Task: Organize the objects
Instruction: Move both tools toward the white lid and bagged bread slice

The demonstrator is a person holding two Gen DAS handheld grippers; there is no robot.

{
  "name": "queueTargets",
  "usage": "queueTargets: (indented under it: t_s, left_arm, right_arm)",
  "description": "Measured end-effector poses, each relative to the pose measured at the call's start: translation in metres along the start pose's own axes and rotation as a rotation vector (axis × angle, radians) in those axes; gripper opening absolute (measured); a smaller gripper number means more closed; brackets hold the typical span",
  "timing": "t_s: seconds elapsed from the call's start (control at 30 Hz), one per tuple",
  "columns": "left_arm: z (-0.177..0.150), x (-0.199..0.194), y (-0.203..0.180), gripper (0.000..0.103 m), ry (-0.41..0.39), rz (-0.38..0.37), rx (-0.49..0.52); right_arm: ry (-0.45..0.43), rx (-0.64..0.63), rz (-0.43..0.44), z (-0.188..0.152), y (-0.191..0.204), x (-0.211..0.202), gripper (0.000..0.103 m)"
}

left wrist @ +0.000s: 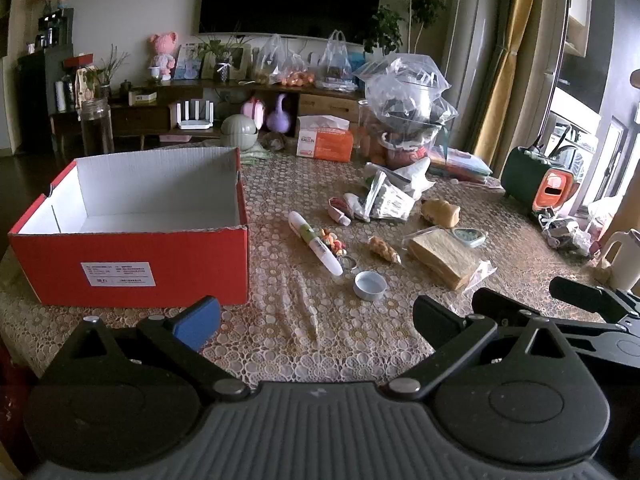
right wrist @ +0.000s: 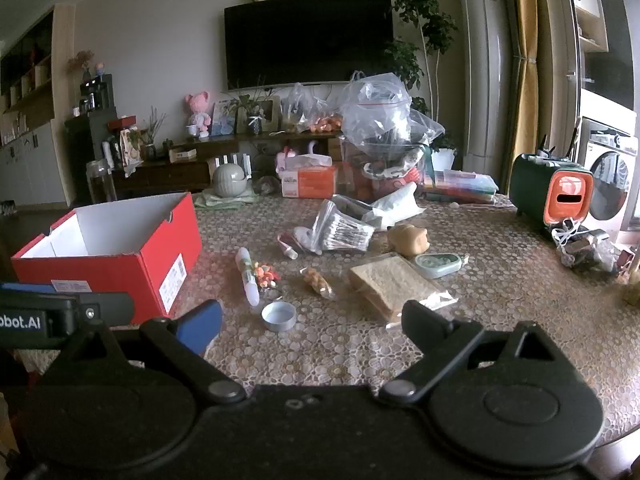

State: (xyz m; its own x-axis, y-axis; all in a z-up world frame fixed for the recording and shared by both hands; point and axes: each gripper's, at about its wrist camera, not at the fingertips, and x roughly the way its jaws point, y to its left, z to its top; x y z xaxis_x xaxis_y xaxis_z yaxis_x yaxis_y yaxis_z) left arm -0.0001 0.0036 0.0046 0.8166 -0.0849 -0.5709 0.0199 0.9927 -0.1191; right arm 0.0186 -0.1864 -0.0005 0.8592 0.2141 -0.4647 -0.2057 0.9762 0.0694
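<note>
An open red box (left wrist: 128, 268) with a white empty inside stands at the table's left; it also shows in the right wrist view (right wrist: 120, 264). Loose items lie in the middle: a white tube (left wrist: 316, 244) (right wrist: 248, 276), a small colourful trinket (left wrist: 332, 242) (right wrist: 267, 274), a round tin lid (left wrist: 370, 285) (right wrist: 279, 316), a snack packet (left wrist: 384, 250) (right wrist: 318, 282), bagged bread (left wrist: 444, 260) (right wrist: 388, 284) and a bun (left wrist: 440, 212) (right wrist: 410, 240). My left gripper (left wrist: 316, 314) is open and empty near the front edge. My right gripper (right wrist: 312, 320) is open and empty, just before the lid.
A pile of plastic bags (left wrist: 404, 96), a tissue box (left wrist: 324, 142), a glass jar (left wrist: 95, 126) and a green ceramic pot (left wrist: 239, 130) stand at the back. A green and orange case (left wrist: 540, 184) and a white jug (left wrist: 622, 258) are at the right. A lace cloth (left wrist: 320, 340) covers the table.
</note>
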Motion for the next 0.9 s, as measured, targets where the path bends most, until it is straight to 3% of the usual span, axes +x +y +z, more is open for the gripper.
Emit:
queueTargets:
  t_s: [0.43,0.63,0.9]
  left_arm:
    - [-0.002,0.004,0.0,0.103,-0.001,-0.028,-0.005]
    - [0.006,0.012,-0.004,0.103,-0.02,-0.048,0.04]
    - [0.015,0.051,-0.024,0.103,-0.026,-0.05,0.107]
  right_arm:
    - [-0.004,-0.003,-0.004,-0.002,0.0,0.001,0.097]
    - [-0.012,-0.026,-0.004,0.0,-0.003,0.004,0.097]
    - [-0.005,-0.073,-0.095,0.012,-0.045,0.041,0.097]
